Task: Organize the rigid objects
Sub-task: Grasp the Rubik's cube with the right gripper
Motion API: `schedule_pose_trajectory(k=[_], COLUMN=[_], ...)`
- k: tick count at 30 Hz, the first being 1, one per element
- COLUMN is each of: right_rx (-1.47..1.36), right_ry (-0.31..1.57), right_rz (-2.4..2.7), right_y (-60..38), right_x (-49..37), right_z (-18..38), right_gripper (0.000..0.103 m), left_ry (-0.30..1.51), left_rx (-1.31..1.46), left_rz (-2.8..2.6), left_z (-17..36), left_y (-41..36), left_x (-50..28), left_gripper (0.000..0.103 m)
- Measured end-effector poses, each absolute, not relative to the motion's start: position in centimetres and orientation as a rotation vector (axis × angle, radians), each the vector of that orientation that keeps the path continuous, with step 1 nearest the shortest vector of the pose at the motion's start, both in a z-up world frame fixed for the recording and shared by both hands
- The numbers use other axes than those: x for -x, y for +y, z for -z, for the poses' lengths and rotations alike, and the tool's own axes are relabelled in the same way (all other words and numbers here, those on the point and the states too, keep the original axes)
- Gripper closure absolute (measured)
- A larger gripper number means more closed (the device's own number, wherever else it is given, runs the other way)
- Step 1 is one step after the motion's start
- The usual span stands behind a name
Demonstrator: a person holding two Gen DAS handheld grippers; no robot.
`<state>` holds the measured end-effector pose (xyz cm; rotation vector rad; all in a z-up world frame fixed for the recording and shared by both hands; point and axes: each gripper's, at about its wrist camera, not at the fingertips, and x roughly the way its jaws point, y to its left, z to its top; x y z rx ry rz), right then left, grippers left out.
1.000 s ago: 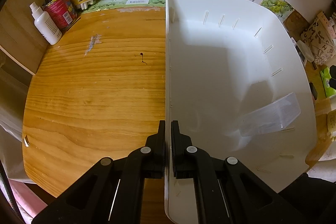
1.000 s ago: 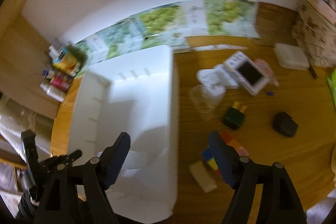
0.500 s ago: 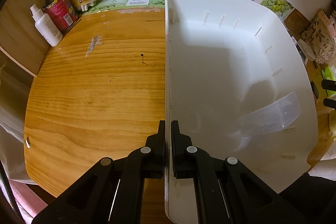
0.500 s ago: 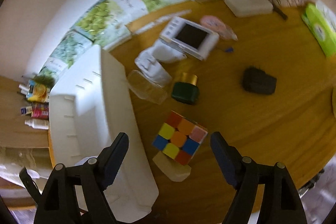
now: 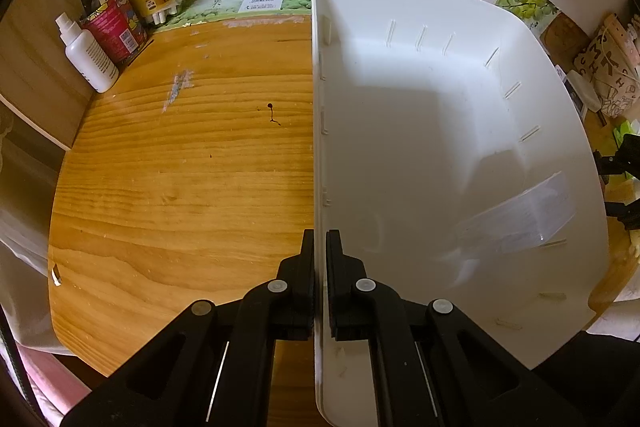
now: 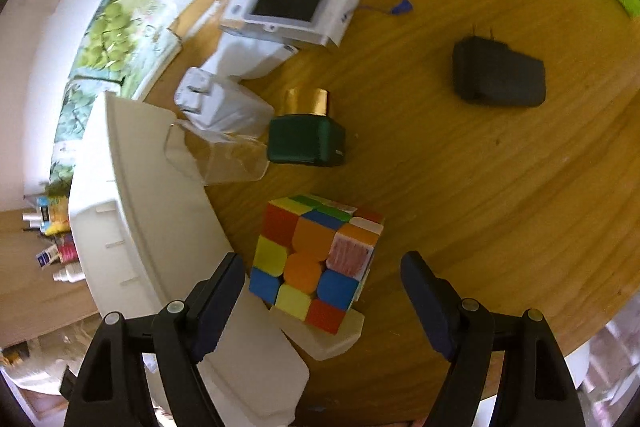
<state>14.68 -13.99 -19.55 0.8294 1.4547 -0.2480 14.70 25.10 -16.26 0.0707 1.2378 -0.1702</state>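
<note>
Our left hand-held gripper is clamped on the near wall of the white bin, one finger outside and one inside the rim. The bin sits on the wooden desk and holds a clear plastic piece near its right wall. Our right hand-held gripper hangs with its jaws wide apart, pointing steeply down at the colour cube, which lies between the fingers but untouched, just beside the bin and resting against a pale block. Farther off lie a green bottle, a clear cup, a black charger and a white camera.
</note>
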Motion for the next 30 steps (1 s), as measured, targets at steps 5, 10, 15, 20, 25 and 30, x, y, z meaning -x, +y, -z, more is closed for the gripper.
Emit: schedule_pose_trajectory(k=[5,10,15,20,25,30], right_rx=[-0.867,-0.906,-0.911,-0.909,-0.887,-0.811], right_ry=[1.469,1.465,1.455,1.444,1.392,1.316], right_rz=[0.259,0.239,0.230,0.236,0.221,0.210], right_y=[-14.4,-14.5,-14.8,-14.8,-14.8,-14.4], right_x=[-14.9,-15.1,-14.9,-14.8,-14.5,-14.3], right_z=[20.6,21.3,21.3,21.2,19.3,16.3], right_gripper=[0.022,0.034,0.034,0.035,0.036,0.036], left_ry=[1.247,1.249,1.254,1.254,1.255,1.254], left_rx=[-0.077,-0.080,-0.086,-0.088,-0.090,-0.092], left_rz=[0.169,0.170,0.171,0.173,0.173,0.172], left_z=[16.4,16.5,16.6,16.6,16.6,16.6], left_y=[25.0,25.0,25.0,25.0,25.0,24.9], left_x=[-14.8,-14.9,-14.9,-14.9,-15.0,-15.0], left_gripper=[0.099,0.099,0.099,0.099,0.099,0.099])
